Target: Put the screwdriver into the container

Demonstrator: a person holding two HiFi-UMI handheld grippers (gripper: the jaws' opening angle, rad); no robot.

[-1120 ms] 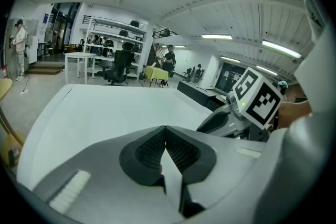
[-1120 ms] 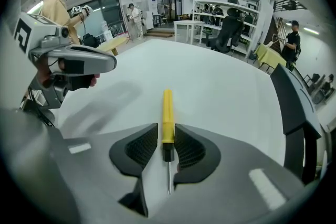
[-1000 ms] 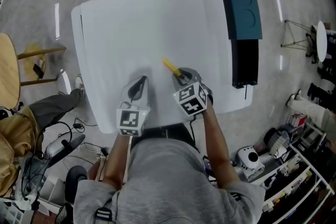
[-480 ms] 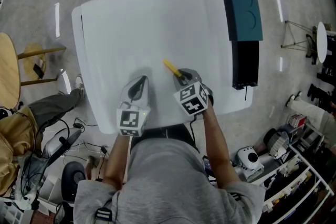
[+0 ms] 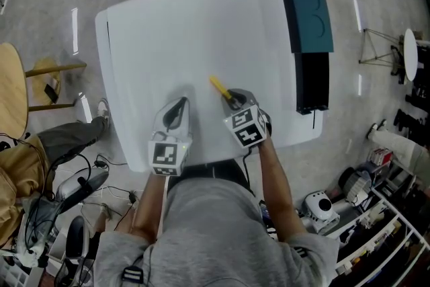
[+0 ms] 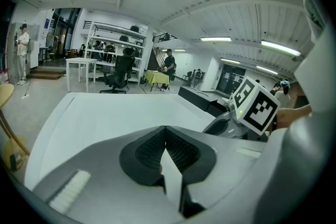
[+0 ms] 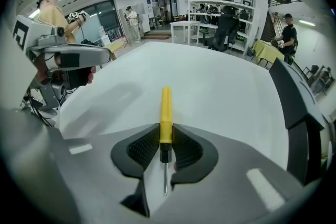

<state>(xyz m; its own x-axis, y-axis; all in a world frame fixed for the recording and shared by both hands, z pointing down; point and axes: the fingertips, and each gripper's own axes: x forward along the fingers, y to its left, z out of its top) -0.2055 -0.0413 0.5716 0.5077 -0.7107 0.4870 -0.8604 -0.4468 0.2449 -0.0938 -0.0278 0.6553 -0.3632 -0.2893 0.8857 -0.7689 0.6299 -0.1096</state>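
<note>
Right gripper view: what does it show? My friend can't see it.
The right gripper holds a yellow-handled screwdriver between its black ribbed fingers, handle pointing forward over a white table. A long dark container sits along the table's right side.

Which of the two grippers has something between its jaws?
The right gripper, shut on the yellow-handled screwdriver; the left gripper has its jaws together, empty.

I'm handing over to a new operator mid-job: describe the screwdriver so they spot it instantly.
Find the white table; near the edge closest to the person, the right gripper is shut on the screwdriver. Its yellow handle sticks out ahead of the jaws, the only bright thing on the table, unlike the dark container at the right edge.
</note>
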